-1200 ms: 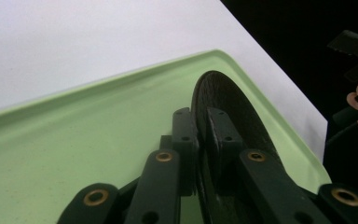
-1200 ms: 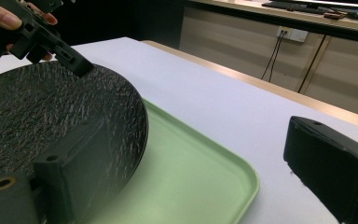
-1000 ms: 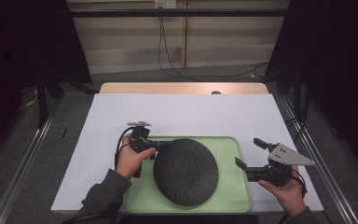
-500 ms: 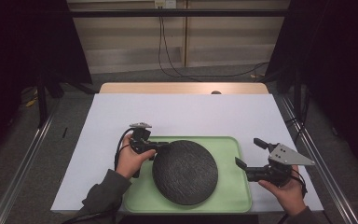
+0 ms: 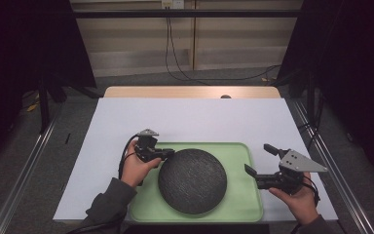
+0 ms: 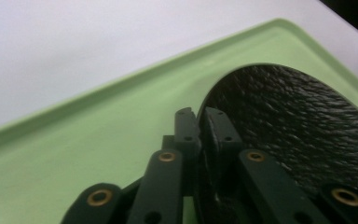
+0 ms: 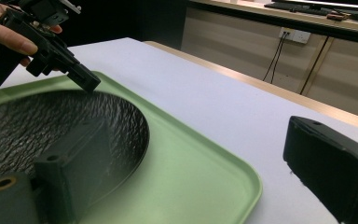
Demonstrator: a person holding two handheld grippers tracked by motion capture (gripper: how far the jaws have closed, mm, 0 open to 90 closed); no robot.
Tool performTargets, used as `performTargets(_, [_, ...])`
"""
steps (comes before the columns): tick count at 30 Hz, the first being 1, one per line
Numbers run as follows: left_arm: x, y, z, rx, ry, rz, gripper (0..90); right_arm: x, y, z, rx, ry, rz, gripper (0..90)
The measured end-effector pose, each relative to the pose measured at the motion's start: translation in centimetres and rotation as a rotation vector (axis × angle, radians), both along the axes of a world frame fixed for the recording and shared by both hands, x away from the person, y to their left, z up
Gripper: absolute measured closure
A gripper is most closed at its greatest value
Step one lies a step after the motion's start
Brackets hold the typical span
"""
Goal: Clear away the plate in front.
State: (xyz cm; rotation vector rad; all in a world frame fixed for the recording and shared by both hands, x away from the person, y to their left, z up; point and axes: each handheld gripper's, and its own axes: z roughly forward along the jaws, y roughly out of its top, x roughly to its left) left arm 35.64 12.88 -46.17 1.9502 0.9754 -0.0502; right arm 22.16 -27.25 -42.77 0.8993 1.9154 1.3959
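Compared with a second ago, the jaws of the left gripper (image 5: pixel 168 154) have just been closing and are now pressed onto the rim of the dark round plate (image 5: pixel 193 181), which is seen pinched between them in the left gripper view. The plate's left edge is now lifted slightly off the green tray (image 5: pixel 241 156), where earlier it is seen lying flatter and a little lower on the tray.
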Motion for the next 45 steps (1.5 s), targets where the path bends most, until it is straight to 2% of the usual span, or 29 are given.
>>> performTargets(1, [0.0, 0.0, 0.0, 0.0, 0.0, 0.0, 84.8, 0.0, 0.0, 0.0, 0.0, 0.0, 0.0, 7.3])
performTargets(2, [-0.1, 0.0, 0.3, -0.007, -0.016, 0.011, 84.8, 0.0, 0.0, 0.0, 0.0, 0.002, -0.001, 7.3])
performTargets(3, [-0.1, -0.1, 0.6, 0.008, -0.052, 0.006, 82.3, 0.0, 0.0, 0.0, 0.0, 0.002, 0.002, 7.3])
performTargets(4, [-0.1, 0.0, 1.0, -0.022, -0.056, -0.003, 79.6, 0.1, 0.1, -0.1, 0.001, 0.002, -0.001, 7.3])
performTargets(5, [-0.1, 0.0, 1.0, -0.022, -0.056, -0.003, 77.9, 0.1, 0.1, -0.1, 0.001, 0.002, -0.001, 7.3])
performTargets(6, [-0.2, -0.1, 1.1, -0.044, -0.056, 0.007, 77.9, 0.1, 0.1, -0.1, -0.003, 0.006, -0.001, 7.3])
performTargets(8, [-0.2, 0.1, 1.2, -0.069, -0.061, -0.009, 73.5, 0.0, 0.1, -0.1, 0.001, 0.006, -0.005, 7.3])
performTargets(10, [-0.2, 0.2, 1.2, -0.067, -0.083, -0.004, 65.9, 0.0, 0.0, 0.0, 0.003, 0.006, -0.002, 7.3])
performTargets(12, [-0.2, 0.3, 1.3, -0.077, -0.082, -0.001, 64.9, -0.1, -0.1, 0.0, -0.001, 0.008, -0.004, 7.3])
performTargets(16, [-0.3, 0.4, 1.8, -0.104, -0.095, 0.013, 56.8, -0.3, -0.3, 0.1, 0.002, -0.003, -0.008, 7.4])
performTargets(19, [-0.3, 0.4, 1.8, -0.119, -0.101, 0.004, 54.4, -0.3, -0.4, 0.2, 0.005, 0.001, -0.01, 7.3])
performTargets(21, [-0.4, 0.5, 2.0, -0.108, -0.115, 0.0, 51.0, -0.4, -0.3, 0.2, 0.002, -0.002, -0.007, 7.4])
performTargets(22, [-0.4, 0.6, 2.1, -0.108, -0.116, 0.006, 44.2, -0.4, -0.3, 0.2, 0.003, -0.004, -0.008, 7.4])
performTargets(24, [-0.3, 0.7, 2.2, -0.102, -0.12, 0.008, 37.3, -0.4, -0.3, 0.2, 0.002, -0.002, -0.012, 7.4])
performTargets(27, [-0.3, 1.0, 2.3, -0.096, -0.13, 0.019, 32.6, -0.4, -0.3, 0.2, -0.002, -0.002, -0.009, 7.5])
performTargets(31, [-0.3, 1.7, 2.7, -0.112, -0.173, 0.02, 19.6, -0.4, -0.6, 0.3, 0.003, -0.003, -0.015, 7.4])
performTargets(34, [-0.3, 1.9, 2.8, -0.118, -0.179, 0.029, 13.9, -0.4, -0.7, 0.3, 0.005, -0.001, -0.015, 7.5])
performTargets(36, [-0.2, 2.4, 2.8, -0.133, -0.182, 0.035, 12.3, -0.3, -0.7, 0.2, 0.003, -0.004, -0.017, 7.5])
performTargets(38, [-0.1, 2.5, 2.8, -0.13, -0.185, 0.032, 11.4, -0.3, -0.7, 0.2, 0.004, -0.002, -0.019, 7.5])
performTargets(41, [-0.1, 2.9, 2.8, -0.128, -0.206, 0.016, 4.9, -0.3, -0.8, 0.2, 0.007, 0.003, -0.022, 7.5])
performTargets(42, [-0.2, 3.4, 2.8, -0.127, -0.233, -0.009, 3.2, -0.3, -0.8, 0.2, 0.007, 0.004, -0.025, 7.6])
performTargets(43, [-0.2, 3.4, 2.8, -0.127, -0.233, -0.009, 2.3, -0.3, -0.8, 0.2, 0.007, 0.004, -0.025, 7.6])
performTargets(45, [-0.3, 3.7, 2.9, -0.119, -0.261, -0.026, 2.2, -0.4, -0.8, 0.2, 0.007, 0.003, -0.026, 7.6])
